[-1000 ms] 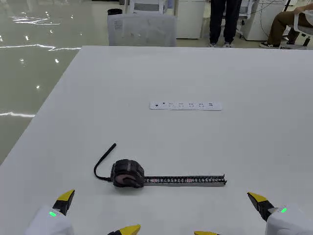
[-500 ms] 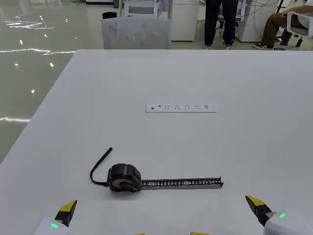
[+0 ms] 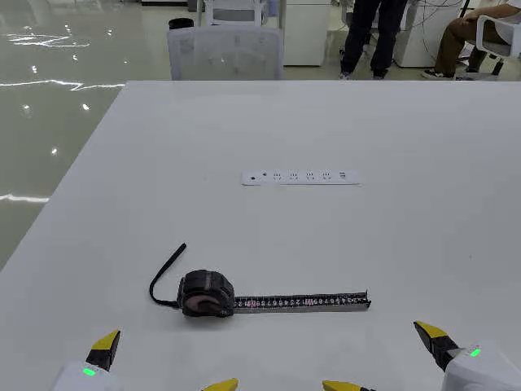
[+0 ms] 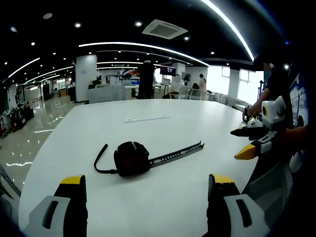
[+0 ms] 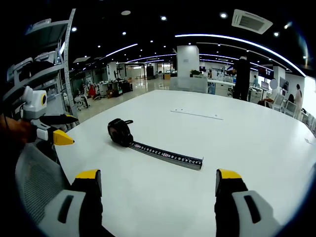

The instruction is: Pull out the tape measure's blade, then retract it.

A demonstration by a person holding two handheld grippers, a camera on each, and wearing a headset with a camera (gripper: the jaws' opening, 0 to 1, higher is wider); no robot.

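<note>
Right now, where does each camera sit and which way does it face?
Head view: above the near table edge, looking down at the tape measure; left gripper and right gripper show below.
Left gripper view: low, left, facing the case; own open jaws.
Right gripper view: low, right, facing the blade; own open jaws.
Shared: the tape measure.

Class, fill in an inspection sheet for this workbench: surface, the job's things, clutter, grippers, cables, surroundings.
Surface: white table, smooth and flat.
Job's things: tape measure lies on the table; its blade is pulled out flat to the right; a black strap curls off its left side.
Clutter: a white power strip farther back.
Grippers: left gripper and right gripper are open, short of the tape measure, holding nothing.
Cables: nothing seen.
Surroundings: glossy floor, a chair at the far edge, a standing person and a seated person.
</note>
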